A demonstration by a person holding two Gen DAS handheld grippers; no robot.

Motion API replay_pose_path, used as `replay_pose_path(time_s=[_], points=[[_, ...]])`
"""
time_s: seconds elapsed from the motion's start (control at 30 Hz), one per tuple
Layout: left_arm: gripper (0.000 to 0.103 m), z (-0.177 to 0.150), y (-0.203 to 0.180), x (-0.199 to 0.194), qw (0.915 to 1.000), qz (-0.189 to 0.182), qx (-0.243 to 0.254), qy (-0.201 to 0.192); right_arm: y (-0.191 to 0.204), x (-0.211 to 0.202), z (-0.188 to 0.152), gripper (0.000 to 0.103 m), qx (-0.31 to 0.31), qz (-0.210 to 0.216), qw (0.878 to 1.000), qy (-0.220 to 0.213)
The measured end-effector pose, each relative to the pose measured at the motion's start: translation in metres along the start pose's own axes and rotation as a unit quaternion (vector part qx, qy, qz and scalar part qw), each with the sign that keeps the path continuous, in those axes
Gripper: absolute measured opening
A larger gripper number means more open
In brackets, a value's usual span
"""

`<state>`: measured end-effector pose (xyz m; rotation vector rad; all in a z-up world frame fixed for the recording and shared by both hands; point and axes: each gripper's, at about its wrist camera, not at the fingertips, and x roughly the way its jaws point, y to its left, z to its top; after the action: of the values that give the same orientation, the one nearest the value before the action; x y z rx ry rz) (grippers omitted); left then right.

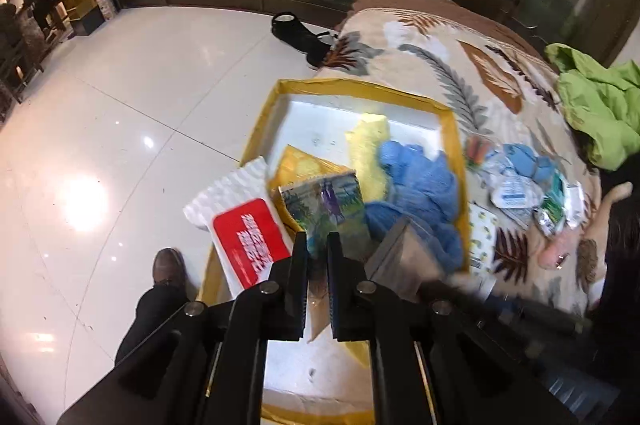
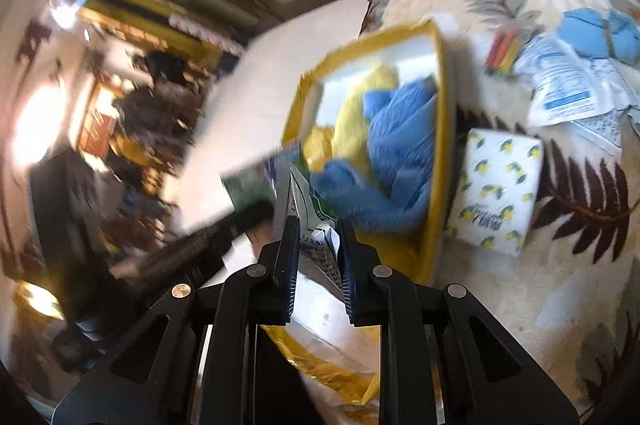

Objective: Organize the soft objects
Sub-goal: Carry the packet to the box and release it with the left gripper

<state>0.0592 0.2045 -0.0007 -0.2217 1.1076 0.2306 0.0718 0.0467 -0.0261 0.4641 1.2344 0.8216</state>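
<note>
Between the jaws of the left gripper (image 1: 318,245), shut tight, hangs a green picture packet (image 1: 326,209). The right gripper (image 2: 318,225) pinches a crinkly white packet (image 2: 316,237), jaws nearly closed. Both packets look light, thin and floppy, so an edge is a good place to hold. Below them sits the yellow box (image 1: 450,133) on the bed (image 1: 440,45), with a blue towel (image 1: 416,181), a yellow cloth (image 1: 368,153) and a white wipes pack (image 1: 240,209).

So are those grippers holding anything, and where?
Left gripper pinches a green-purple packet by its near edge; right gripper grips a white printed packet by its end.
</note>
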Motion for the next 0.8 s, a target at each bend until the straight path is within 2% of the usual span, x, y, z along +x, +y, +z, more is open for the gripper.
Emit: replay_pose_path(time_s=[0.07, 0.13, 0.23, 0.27, 0.3, 0.37, 0.4, 0.43, 0.57, 0.67, 0.7, 0.77, 0.8], points=[[0.007, 0.000, 0.003, 0.002, 1.0000, 0.009, -0.002, -0.001, 0.006, 0.011, -0.006, 0.018, -0.020, -0.019, 1.000, 0.009], [0.013, 0.000, 0.008, 0.003, 0.9997, 0.021, -0.007, -0.004, 0.011, 0.018, -0.011, 0.018, -0.050, -0.042, 0.998, 0.010], [0.014, -0.001, 0.010, 0.003, 0.9983, 0.058, 0.000, -0.013, 0.025, 0.024, -0.021, 0.022, -0.118, -0.098, 0.988, 0.007], [0.017, -0.002, 0.010, 0.002, 0.9974, 0.070, 0.004, -0.014, 0.028, 0.025, -0.023, 0.027, -0.130, -0.109, 0.985, 0.007], [0.023, -0.004, 0.010, 0.001, 0.9966, 0.080, 0.007, -0.015, 0.032, 0.026, -0.026, 0.036, -0.146, -0.125, 0.981, 0.007], [0.033, -0.005, 0.009, -0.003, 0.9968, 0.078, 0.008, -0.018, 0.039, 0.024, -0.030, 0.048, -0.169, -0.147, 0.975, -0.001], [0.039, -0.006, 0.009, -0.006, 0.9969, 0.076, 0.007, -0.021, 0.042, 0.021, -0.031, 0.048, -0.179, -0.149, 0.972, -0.008], [0.042, -0.007, 0.009, -0.009, 0.9968, 0.076, 0.005, -0.023, 0.046, 0.017, -0.032, 0.048, -0.189, -0.152, 0.970, -0.016], [0.043, -0.008, 0.000, -0.025, 0.9962, 0.074, 0.014, -0.045, 0.050, -0.005, -0.034, 0.048, -0.203, -0.160, 0.965, -0.039], [0.051, -0.009, -0.014, -0.038, 0.9969, 0.052, 0.021, -0.055, 0.047, -0.022, -0.042, 0.048, -0.208, -0.175, 0.961, -0.043], [0.055, -0.010, -0.020, -0.042, 0.9971, 0.044, 0.025, -0.058, 0.037, -0.033, -0.044, 0.048, -0.203, -0.184, 0.961, -0.038], [0.056, -0.012, -0.033, -0.045, 0.9971, 0.034, 0.034, -0.058, 0.033, -0.036, -0.045, 0.048, -0.199, -0.187, 0.961, -0.034], [0.056, -0.013, -0.039, -0.046, 0.9971, 0.029, 0.040, -0.058, 0.018, -0.049, -0.048, 0.048, -0.183, -0.212, 0.960, -0.024]])
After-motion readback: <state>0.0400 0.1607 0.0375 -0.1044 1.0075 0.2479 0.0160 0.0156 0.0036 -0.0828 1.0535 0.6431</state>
